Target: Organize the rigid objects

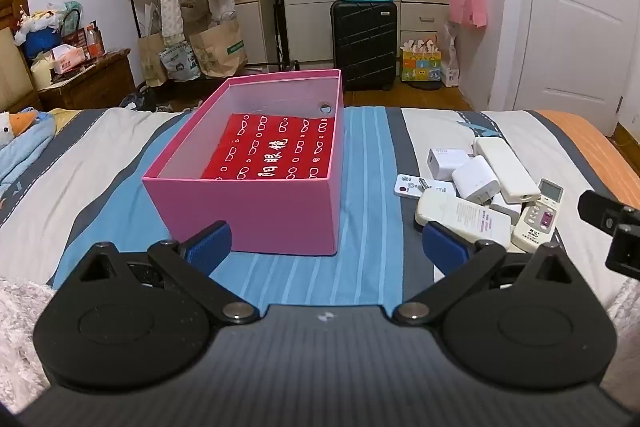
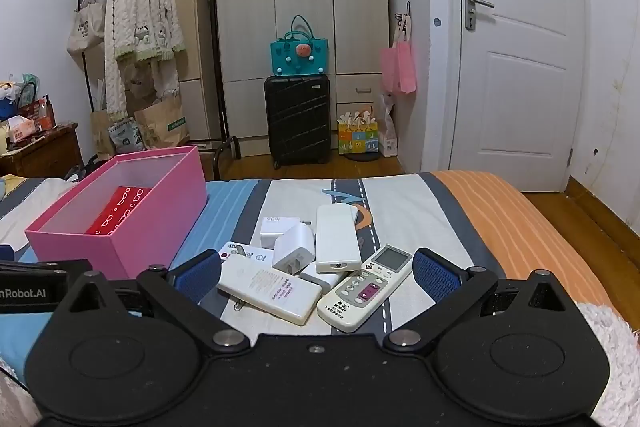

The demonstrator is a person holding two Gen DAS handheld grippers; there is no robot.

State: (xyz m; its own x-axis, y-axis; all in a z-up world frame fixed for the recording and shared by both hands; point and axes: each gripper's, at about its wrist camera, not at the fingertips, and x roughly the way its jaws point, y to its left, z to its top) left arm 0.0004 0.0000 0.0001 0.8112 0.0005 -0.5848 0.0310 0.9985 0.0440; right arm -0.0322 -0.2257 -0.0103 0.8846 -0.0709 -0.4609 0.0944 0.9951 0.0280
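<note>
Remotes and chargers [image 2: 304,267] are lying in a loose heap on the bed [image 2: 500,211], just to the right of the pink box [image 2: 132,211], which is sitting open with a red case [image 2: 120,207] already inside. In the heap, a grey-buttoned remote [image 2: 366,291] is resting nearest the right gripper [image 2: 316,273], a face-down remote [image 2: 268,287] is lying beside it, and a white charger [image 2: 294,247] is propped on top of the others.

Both tools are hovering with jaws spread wide and nothing between them: the right gripper is facing the heap, the left gripper [image 1: 326,243] is facing the box's near wall.

Judging from this, the first pick is coming up. Taking the grey-buttoned remote looks easiest, since it is lying at the edge with one long side free; closing across its narrow width should be giving the firmest hold. Pieces are overlapping, so pulling a lower one is likely to be dragging its neighbours. Setting it beside the red case, flat, should be keeping room for the rest.
</note>
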